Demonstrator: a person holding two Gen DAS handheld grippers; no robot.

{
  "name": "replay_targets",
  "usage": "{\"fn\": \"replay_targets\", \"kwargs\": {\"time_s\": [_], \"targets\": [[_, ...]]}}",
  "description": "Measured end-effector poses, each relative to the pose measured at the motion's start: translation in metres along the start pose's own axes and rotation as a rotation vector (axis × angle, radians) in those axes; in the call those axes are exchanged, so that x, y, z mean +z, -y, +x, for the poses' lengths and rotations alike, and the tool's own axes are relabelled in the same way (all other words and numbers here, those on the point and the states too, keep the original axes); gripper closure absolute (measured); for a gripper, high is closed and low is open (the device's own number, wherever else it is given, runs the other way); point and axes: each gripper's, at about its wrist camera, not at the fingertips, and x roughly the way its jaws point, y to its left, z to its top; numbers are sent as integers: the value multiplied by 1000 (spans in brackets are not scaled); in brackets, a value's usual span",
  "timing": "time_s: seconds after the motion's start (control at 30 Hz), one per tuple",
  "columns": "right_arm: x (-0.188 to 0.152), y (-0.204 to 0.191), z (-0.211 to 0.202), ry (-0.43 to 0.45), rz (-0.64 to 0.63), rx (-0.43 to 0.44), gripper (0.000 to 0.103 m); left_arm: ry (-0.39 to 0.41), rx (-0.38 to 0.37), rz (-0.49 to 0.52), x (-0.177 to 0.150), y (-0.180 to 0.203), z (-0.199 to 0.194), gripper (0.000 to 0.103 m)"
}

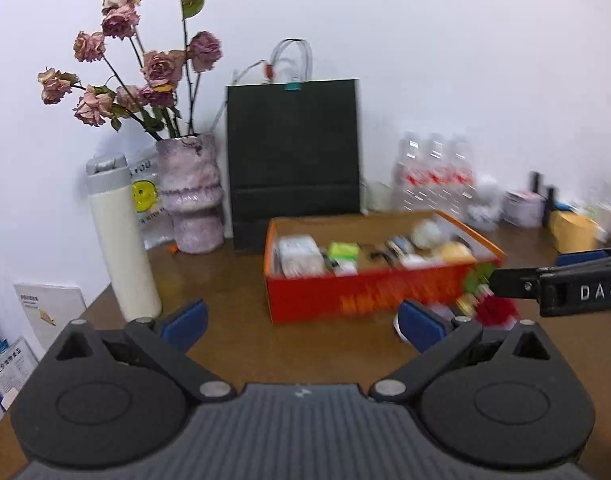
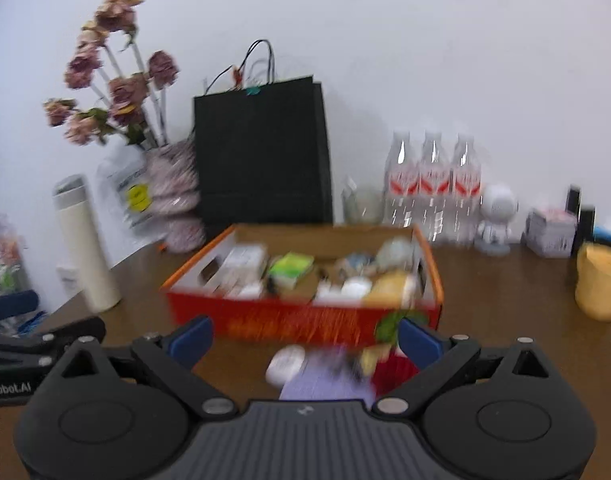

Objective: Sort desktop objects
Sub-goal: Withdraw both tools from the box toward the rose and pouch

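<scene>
Both jaws spread wide, nothing gripped. Right gripper (image 2: 305,338) just short of loose items: white case (image 2: 285,364), purple card (image 2: 325,386). Orange box (image 2: 305,320) straight ahead. Slow down, centre one item, then close. Left gripper (image 1: 303,322) clear.

We're looking at an office desk or home study corner: a brown wooden worktop (image 1: 233,344) is sitting against a plain white wall, dried roses in a vase (image 1: 193,196) are standing beside a black paper bag (image 1: 293,160), water bottles (image 2: 433,184) are lining up, and booklets (image 1: 49,312) are leaning at the edge.
</scene>
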Motion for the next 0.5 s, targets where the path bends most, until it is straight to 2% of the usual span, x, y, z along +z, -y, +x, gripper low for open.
{"fn": "replay_targets", "kwargs": {"time_s": [0.1,0.17,0.27,0.37,0.43,0.5], "targets": [[-37,-3,-35,-37,20,51,2,0,-20,13,-28,0,-32,0],[-61,-8,-55,-37,-11,59,2,-7,4,22,-48,-3,-49,0],[-90,-19,-83,1,-124,-4,3,-17,58,13,-68,-11,-66,0],[-108,-23,-105,16,-176,-7,4,-46,94,-71,-77,-24,-75,0],[-114,-21,-113,7,-152,-2,5,-54,98,-135,-78,-30,-79,0],[-117,-18,-117,-13,-102,12,5,-36,75,-140,-79,-31,-82,0]]}}
